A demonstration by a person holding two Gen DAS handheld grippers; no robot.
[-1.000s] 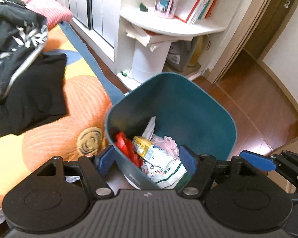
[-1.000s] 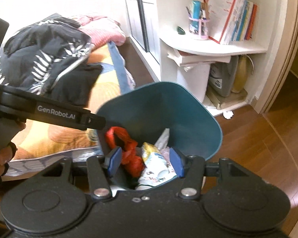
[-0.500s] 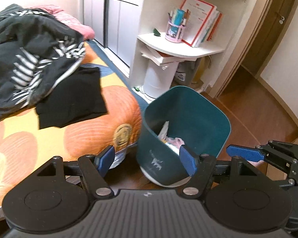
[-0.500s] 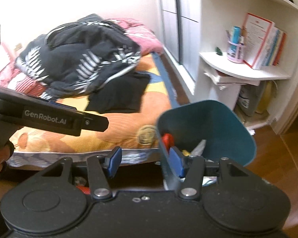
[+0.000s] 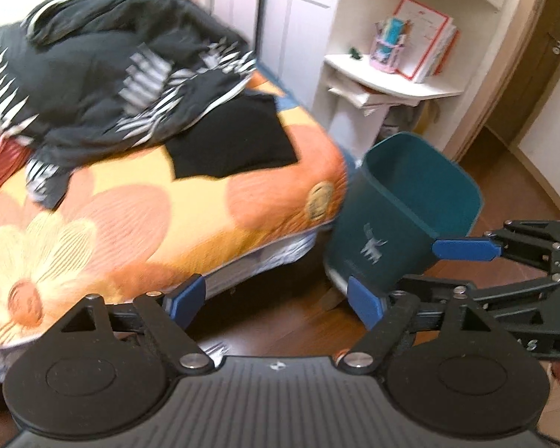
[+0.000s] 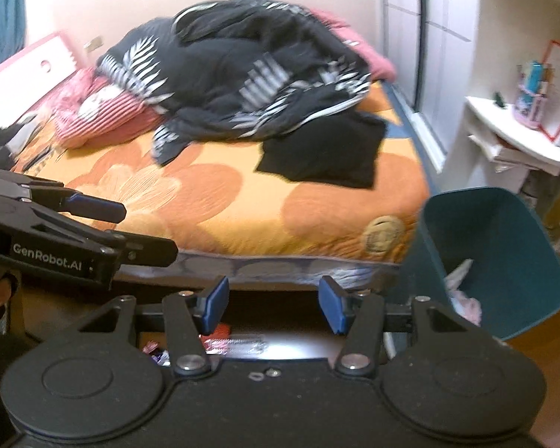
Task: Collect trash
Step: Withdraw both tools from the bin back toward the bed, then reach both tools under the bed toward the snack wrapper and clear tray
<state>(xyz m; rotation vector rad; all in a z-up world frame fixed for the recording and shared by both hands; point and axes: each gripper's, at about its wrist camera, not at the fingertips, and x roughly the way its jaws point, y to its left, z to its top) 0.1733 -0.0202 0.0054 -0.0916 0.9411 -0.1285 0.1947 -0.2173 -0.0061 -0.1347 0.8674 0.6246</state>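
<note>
Left wrist view: the left gripper [image 5: 276, 300] has been drawn back from the teal bin [image 5: 403, 216]; its jaws are spread wide and nothing is held. The bin is now seen from outside, standing on the floor just beside the bed [image 5: 138, 205] corner, its contents hidden.

Right wrist view: the right gripper [image 6: 274, 306] is likewise pulled away, jaws wide and empty. Trash [image 6: 463, 291] is glimpsed inside the bin [image 6: 504, 246]; wrappers [image 6: 220, 343] (blurred) lie on the floor under the bed edge.

Meaning: a deposit is judged finished; the wrappers are probably next.
</note>
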